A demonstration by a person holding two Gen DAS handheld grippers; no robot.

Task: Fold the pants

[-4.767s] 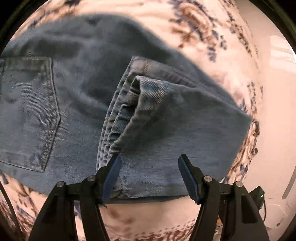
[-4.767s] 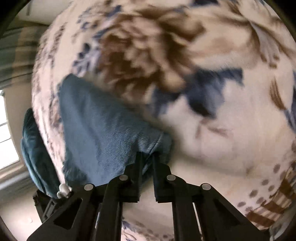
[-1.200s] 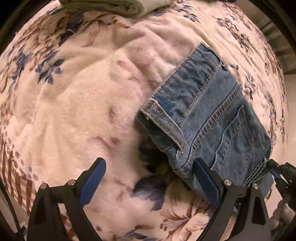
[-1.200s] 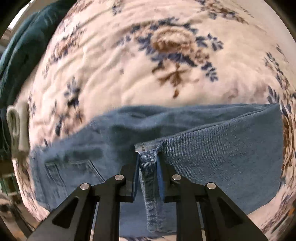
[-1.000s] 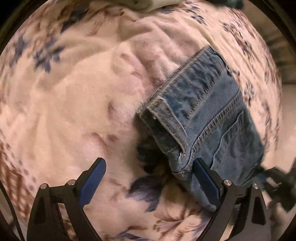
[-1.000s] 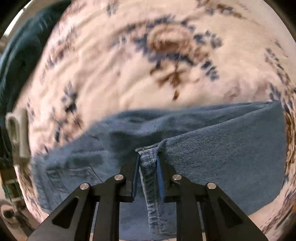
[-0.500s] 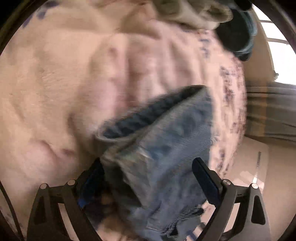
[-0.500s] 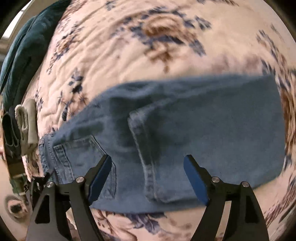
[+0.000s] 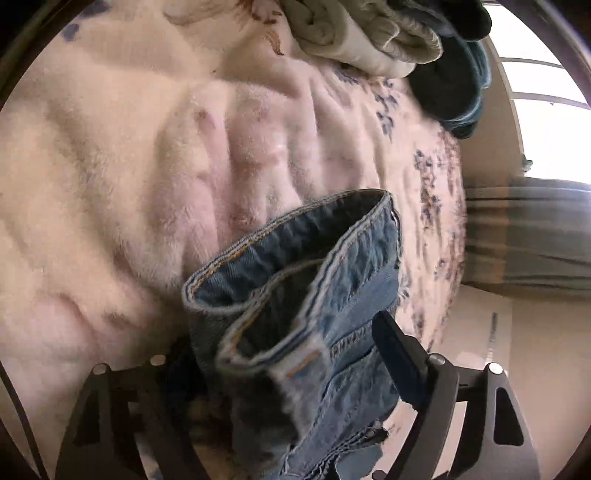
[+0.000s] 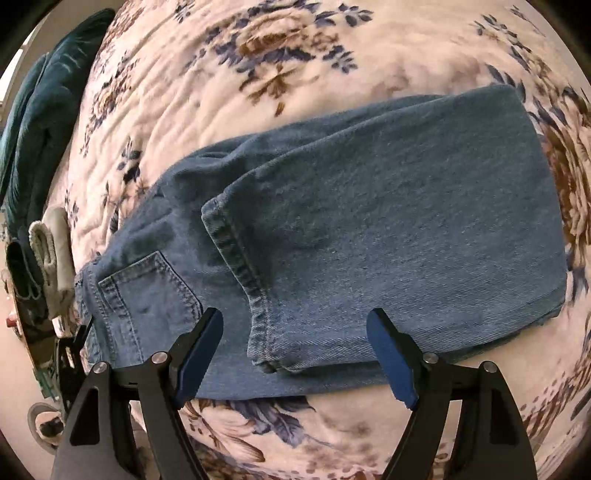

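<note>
On the floral blanket (image 10: 258, 55) we record one pair of blue denim pants (image 10: 369, 221), folded over, hem of the upper leg lying across the seat beside a back pocket (image 10: 147, 295). Our right gripper (image 10: 295, 354) hovers above the near edge, jaws wide apart after just opening, nothing held. Our left gripper (image 9: 280, 369) has the waistband end (image 9: 295, 288) between its fingers, jaws closing in; whether the pads press the denim we cannot tell. Beyond: folded pale cloth (image 9: 362, 33), dark teal fabric (image 10: 33, 110), a curtain (image 9: 528, 229).
</note>
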